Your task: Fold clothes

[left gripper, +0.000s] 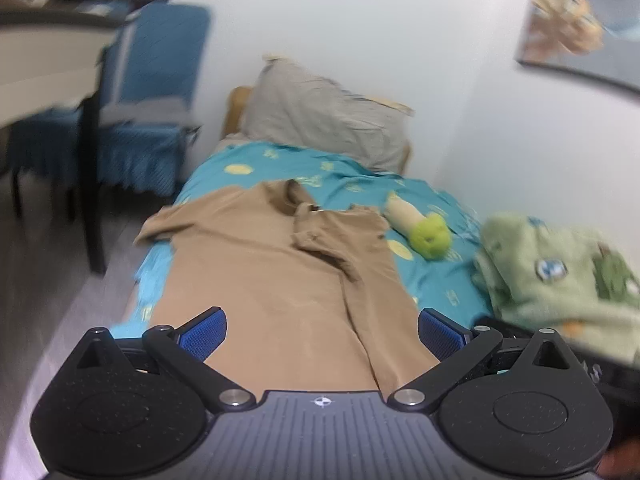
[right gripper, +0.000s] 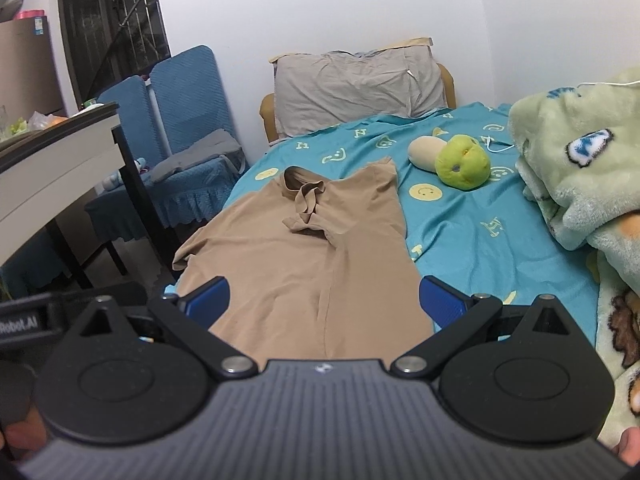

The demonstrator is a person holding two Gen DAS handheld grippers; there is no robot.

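A tan short-sleeved shirt [left gripper: 276, 280] [right gripper: 296, 248] lies on the blue bed, collar toward the pillow. Its right side is folded over onto the middle, with that sleeve lying across the chest. The left sleeve hangs toward the bed's left edge. My left gripper [left gripper: 322, 330] hovers open over the shirt's lower part, blue pads [left gripper: 204, 336] wide apart with nothing between them. My right gripper [right gripper: 324, 300] is also open above the hem end, its pads [right gripper: 440, 300] spread and holding nothing.
A grey pillow [right gripper: 356, 88] leans at the head of the bed. A green and beige plush toy [right gripper: 460, 160] lies right of the shirt. A green fleece blanket [right gripper: 580, 152] is piled at the right. Blue chairs [right gripper: 180, 120] and a table [right gripper: 52, 160] stand left.
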